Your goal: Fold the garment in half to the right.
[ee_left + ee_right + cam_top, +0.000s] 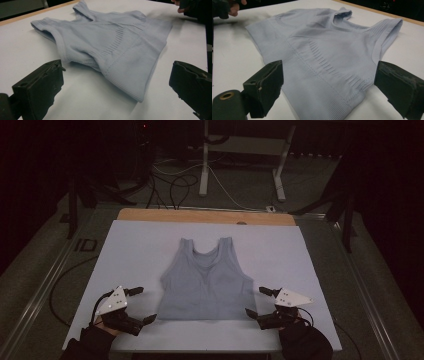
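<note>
While you hold two grippers at the bench's near edge | left gripper (141,305) released, right gripper (260,301) released | one tank top (206,280) flat at the white sheet's (135,245) middle, between them, untouched.

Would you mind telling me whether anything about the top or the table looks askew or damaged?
Nothing stands out. The pale blue tank top lies flat and fairly square on the white board, straps away from the person, with no visible tears or stains. Both claws sit open beside its lower corners.

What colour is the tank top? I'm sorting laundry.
Pale blue-grey tank top, clearest in the right gripper view.
</note>
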A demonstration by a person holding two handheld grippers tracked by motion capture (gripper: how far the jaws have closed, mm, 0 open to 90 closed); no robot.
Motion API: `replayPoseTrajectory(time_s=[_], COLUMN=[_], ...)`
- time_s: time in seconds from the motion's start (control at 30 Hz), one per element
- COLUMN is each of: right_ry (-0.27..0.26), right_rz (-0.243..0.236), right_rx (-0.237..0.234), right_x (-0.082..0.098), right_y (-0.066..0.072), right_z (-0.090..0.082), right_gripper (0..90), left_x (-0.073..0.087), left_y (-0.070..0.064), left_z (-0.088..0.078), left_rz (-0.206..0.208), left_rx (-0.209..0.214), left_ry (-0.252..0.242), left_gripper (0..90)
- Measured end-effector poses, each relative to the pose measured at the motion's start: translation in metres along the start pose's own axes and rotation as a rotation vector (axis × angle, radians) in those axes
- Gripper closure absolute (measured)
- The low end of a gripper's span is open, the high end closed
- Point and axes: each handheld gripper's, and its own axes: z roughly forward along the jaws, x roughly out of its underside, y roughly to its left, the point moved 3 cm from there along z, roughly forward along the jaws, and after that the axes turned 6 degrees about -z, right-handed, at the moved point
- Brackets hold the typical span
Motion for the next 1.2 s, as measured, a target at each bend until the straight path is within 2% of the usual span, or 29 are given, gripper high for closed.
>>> replayPoseTrajectory(time_s=[0.4, 0.67, 0.77, 0.9, 0.97, 1.2], right_ry=[0.015, 0.009, -0.010, -0.009, -0.008, -0.029], right_rz=[-0.012, -0.016, -0.007, -0.021, -0.019, -0.008], right_rx=[0.001, 0.003, 0.010, 0.024, 0.030, 0.040], right_x=[0.001, -0.001, -0.003, -0.009, -0.010, -0.025], right_y=[0.001, 0.004, 0.004, 0.007, 0.006, 0.004], right_z=[0.002, 0.003, 0.002, 0.002, 0.001, -0.001], right_gripper=[8.8, 8.8, 8.8, 8.8, 8.8, 8.8], left_x=[-0.001, -0.003, -0.004, -0.006, -0.007, -0.015], left_y=[-0.001, -0.004, -0.003, -0.002, -0.003, -0.008], left_z=[0.002, 0.004, 0.004, 0.005, 0.006, 0.008], left_rz=[0.012, 0.017, 0.013, 0.013, 0.006, 0.022], left_rx=[0.002, 0.022, 0.022, 0.021, 0.018, 0.024], left_ry=[0.015, 0.020, 0.011, 0.010, 0.014, 0.044], left_gripper=[0.7, 0.7, 0.7, 0.7, 0.7, 0.7])
